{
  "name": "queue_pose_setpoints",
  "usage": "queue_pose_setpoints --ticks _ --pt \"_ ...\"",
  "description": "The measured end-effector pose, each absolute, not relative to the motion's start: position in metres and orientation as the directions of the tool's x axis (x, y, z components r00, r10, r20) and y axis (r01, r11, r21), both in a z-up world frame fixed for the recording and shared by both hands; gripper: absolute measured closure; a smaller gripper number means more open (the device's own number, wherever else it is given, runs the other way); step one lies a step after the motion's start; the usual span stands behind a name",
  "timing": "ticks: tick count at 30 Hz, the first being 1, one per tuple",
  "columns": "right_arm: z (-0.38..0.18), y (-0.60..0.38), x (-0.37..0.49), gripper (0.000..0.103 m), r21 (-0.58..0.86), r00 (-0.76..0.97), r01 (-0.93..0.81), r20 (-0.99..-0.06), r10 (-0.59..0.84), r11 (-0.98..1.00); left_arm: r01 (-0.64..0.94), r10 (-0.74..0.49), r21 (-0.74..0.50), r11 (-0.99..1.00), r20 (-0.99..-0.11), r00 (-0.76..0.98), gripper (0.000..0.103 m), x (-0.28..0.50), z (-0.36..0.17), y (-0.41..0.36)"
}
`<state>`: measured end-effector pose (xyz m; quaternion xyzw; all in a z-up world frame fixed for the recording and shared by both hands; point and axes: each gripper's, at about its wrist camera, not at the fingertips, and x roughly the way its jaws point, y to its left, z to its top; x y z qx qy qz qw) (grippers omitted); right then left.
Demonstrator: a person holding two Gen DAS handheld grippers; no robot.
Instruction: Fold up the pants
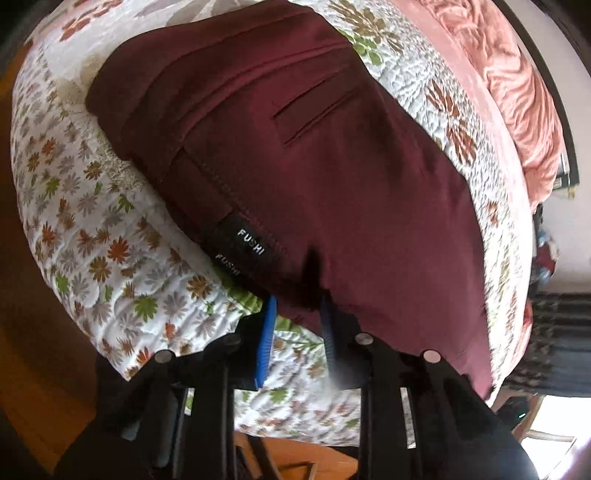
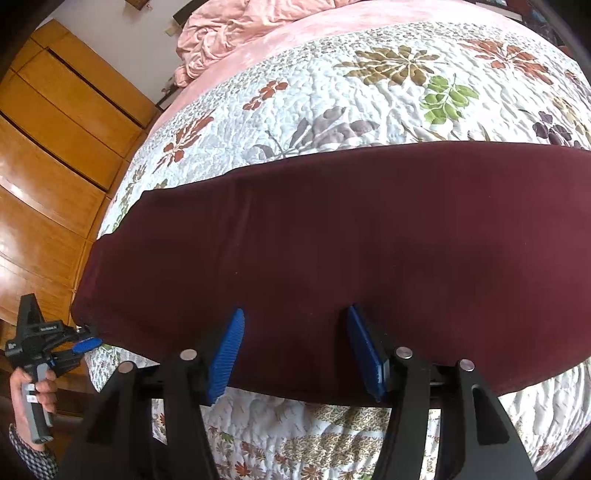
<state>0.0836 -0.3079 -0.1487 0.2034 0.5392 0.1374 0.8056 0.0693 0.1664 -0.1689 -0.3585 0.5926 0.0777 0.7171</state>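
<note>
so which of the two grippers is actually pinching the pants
The left gripper: its pads bunch the edge of the maroon pants. The right gripper stands open over flat cloth.

Far side of quilt [image 2: 369, 96] is left bare beyond pants [image 2: 332, 240], so room for passage there. Blocked further back by bunched pink blanket [image 2: 236, 29]. Left edge of bed is hemmed by wooden wardrobe [image 2: 48, 155], w/ narrow gap.

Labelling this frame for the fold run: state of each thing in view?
pants: flat on the bed, folded lengthwise, pocket side up
left hand-held gripper: shut on the pants' near edge by the label
right hand-held gripper: open, pads astride the near edge
quilt: spread flat
pink blanket: bunched at the far end
</note>
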Motion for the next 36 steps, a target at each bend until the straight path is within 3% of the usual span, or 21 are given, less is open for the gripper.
queue_pose_setpoints --ticks 4,6,7,8,13,20,23,28,36 --pt "-0.146 -0.305 0.085 0.043 0.461 0.373 -0.016 -0.82 0.433 0.887 -0.505 -0.284 -0.395 0.768 -0.916 0.284 0.074 0.075 -0.161 0.16" --pt "-0.141 -0.309 0.084 0.042 0.477 0.373 -0.012 -0.813 0.447 0.879 -0.488 -0.238 -0.369 0.791 -0.92 0.311 0.06 0.073 -0.145 0.153" --pt "-0.138 -0.312 0.083 0.041 0.488 0.378 -0.008 -0.807 0.454 0.873 -0.483 -0.208 -0.353 0.801 -0.922 0.328 0.046 0.069 -0.135 0.151" --pt "-0.132 -0.319 0.081 0.039 0.5 0.389 -0.003 -0.798 0.461 0.866 -0.472 -0.178 -0.341 0.813 -0.918 0.355 0.039 0.067 -0.125 0.148" --pt "-0.113 -0.379 0.071 0.034 0.595 0.456 0.098 -0.739 0.496 0.798 -0.293 -0.151 -0.305 0.906 -0.881 0.448 0.034 0.076 -0.086 0.093" --pt "-0.106 -0.472 0.04 0.034 0.482 0.454 0.28 -0.828 0.327 0.83 -0.032 -0.258 -0.298 0.954 -0.871 0.419 0.031 0.112 -0.103 -0.025" --pt "-0.116 -0.508 0.025 0.033 0.459 0.435 0.348 -0.851 0.293 0.817 0.051 -0.249 -0.248 0.967 -0.89 0.381 0.031 0.123 -0.123 -0.067" --pt "-0.144 -0.555 0.013 0.032 0.441 0.414 0.444 -0.873 0.257 0.78 0.037 -0.22 -0.22 0.975 -0.923 0.316 0.031 0.12 -0.15 -0.071" --pt "-0.175 -0.596 0.036 0.027 0.573 0.554 0.478 -0.785 0.278 0.666 0.019 -0.227 -0.232 0.972 -0.928 0.296 0.032 0.114 -0.16 -0.061"
